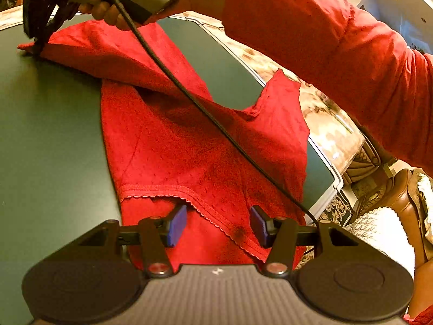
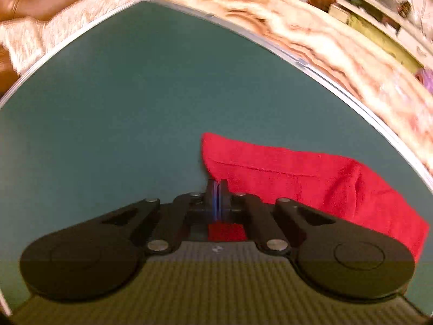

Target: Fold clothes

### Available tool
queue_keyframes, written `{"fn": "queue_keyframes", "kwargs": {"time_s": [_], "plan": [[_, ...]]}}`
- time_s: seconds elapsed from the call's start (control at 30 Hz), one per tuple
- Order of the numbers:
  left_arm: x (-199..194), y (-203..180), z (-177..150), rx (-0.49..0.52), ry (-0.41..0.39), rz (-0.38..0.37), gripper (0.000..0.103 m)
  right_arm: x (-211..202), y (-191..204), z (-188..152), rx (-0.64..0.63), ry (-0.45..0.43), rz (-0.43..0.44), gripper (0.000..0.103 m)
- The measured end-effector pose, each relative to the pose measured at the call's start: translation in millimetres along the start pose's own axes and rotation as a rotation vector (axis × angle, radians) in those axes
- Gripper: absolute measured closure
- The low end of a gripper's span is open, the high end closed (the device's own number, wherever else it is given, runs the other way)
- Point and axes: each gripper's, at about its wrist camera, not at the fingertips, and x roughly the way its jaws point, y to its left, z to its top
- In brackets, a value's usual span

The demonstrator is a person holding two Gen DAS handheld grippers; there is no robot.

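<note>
A red knit garment (image 1: 189, 149) lies spread on a dark green mat (image 1: 48, 135). Its scalloped hem is nearest my left gripper (image 1: 218, 226), which hovers open over that hem; the blue pads (image 1: 177, 226) stand apart and press on nothing. At the far left of the left wrist view, a hand holds my right gripper (image 1: 36, 50) tip-down on a corner of the garment that is drawn out to a point. In the right wrist view my right gripper (image 2: 216, 189) is shut, with the red garment (image 2: 297, 184) at its tips and trailing right.
A black cable (image 1: 189, 92) runs across the garment from the right gripper. A red sleeve (image 1: 338, 40) reaches over the mat's right side. The mat (image 2: 135, 94) lies on a marbled tabletop (image 2: 311, 40). A wooden chair (image 1: 400, 195) stands beyond the right edge.
</note>
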Motion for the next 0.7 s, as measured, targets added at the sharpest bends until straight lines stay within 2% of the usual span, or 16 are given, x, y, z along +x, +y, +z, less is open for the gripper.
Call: {"fn": "queue_keyframes", "kwargs": {"time_s": [0.07,0.17,0.3,0.4,0.57,0.7], "plan": [[-0.5,0.9,-0.1,-0.002,-0.001,-0.004,0.045,-9.0,-8.0,-0.3,0.018,-0.031,-0.014,0.1],[-1.2,1.7,0.0,-0.004,-0.002,-0.005,0.045,-31.8,-34.5,-3.0,0.112,-0.09,-0.01,0.1],[-1.9,2.0,0.0,-0.001,-0.003,-0.005,0.045,-69.2,-85.6,-15.8,0.273,-0.173,-0.015,0.1],[-2.6,2.7,-0.3,-0.001,-0.003,-0.005,0.045,-85.4,-132.1,-33.5,0.391,-0.209,-0.067,0.1],[-2.8,2.3,-0.6,0.003,-0.003,-0.001,0.045,-83.2,-196.2,-65.1,0.577,-0.218,-0.136,0.1],[-1.0,-1.0,-0.7,0.006,-0.002,0.004,0.045,-68.3,-223.6,-91.7,0.678,-0.188,-0.182,0.1]]}}
